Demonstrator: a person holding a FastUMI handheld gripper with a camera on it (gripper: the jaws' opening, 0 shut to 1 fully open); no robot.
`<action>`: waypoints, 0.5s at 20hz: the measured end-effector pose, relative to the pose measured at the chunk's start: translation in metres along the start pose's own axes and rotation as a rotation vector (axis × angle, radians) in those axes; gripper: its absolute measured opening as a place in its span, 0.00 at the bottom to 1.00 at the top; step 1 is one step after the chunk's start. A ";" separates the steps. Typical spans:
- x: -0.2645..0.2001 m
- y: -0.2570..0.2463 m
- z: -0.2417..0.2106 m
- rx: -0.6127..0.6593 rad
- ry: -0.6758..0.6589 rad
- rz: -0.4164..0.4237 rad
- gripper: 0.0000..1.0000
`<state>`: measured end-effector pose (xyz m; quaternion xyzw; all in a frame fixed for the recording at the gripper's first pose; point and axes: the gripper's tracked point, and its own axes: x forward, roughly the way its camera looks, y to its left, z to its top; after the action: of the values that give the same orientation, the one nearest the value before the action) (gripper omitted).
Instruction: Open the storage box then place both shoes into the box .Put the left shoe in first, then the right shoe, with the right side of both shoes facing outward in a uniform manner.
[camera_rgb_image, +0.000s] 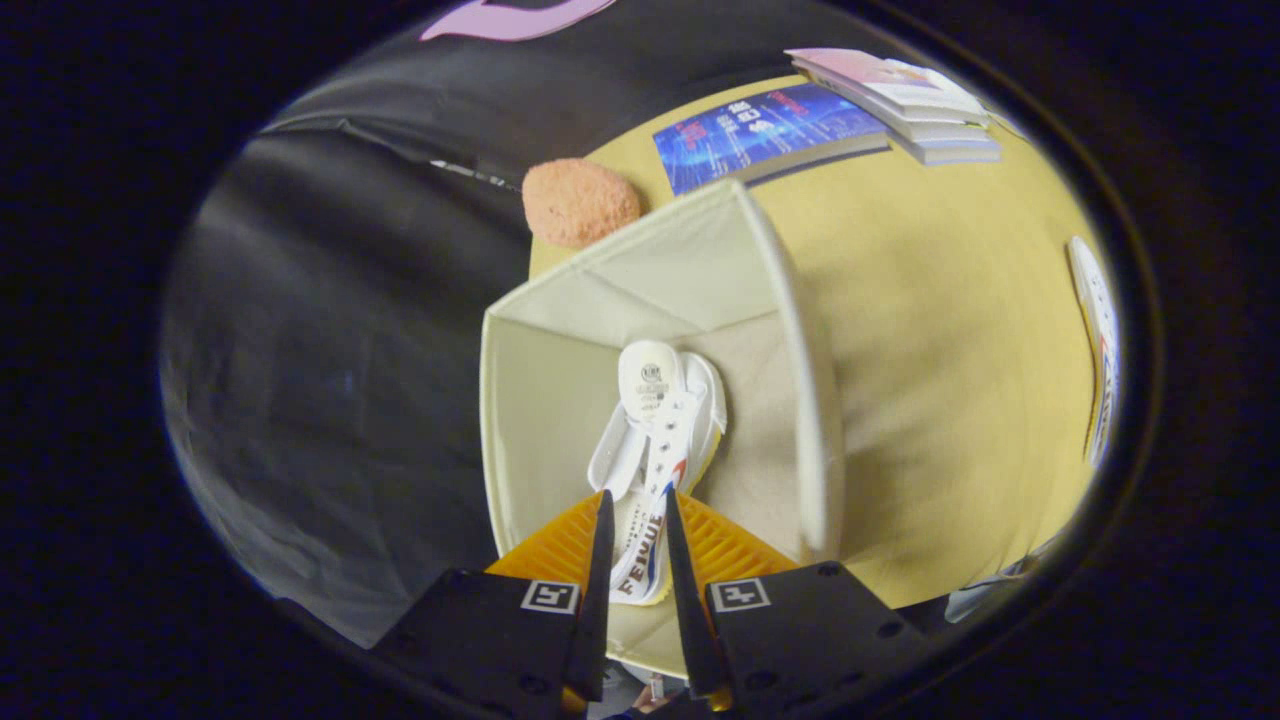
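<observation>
Black cloth hangs as the booth's wall on the left, meeting a yellow surface that runs off to the right. At that seam lies an orange sponge, just behind the far corner of the storage box. The box stands open, pale fabric walls upright, its near-left wall close to the surface's left edge and so leaving little room on that side; to the right of the box the surface is broad and bare. Inside, a white shoe with red and blue side stripes lies on the box floor, its length running away from the tongs. The tongs reach down into the box, fingers narrowly parted and closed against the shoe's near end from both sides. Farther right, a blue book and a stack of pale books lie at the far edge, and a second shoe lies at the right edge, well apart from the box.
</observation>
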<state>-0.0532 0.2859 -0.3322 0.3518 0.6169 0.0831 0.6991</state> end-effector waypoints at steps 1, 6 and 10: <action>-0.012 -0.006 0.010 0.012 -0.023 0.015 0.36; -0.075 -0.066 0.067 0.074 -0.141 0.019 0.36; -0.116 -0.146 0.098 0.118 -0.207 -0.047 0.36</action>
<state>-0.0351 0.0762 -0.3265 0.3845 0.5534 -0.0064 0.7389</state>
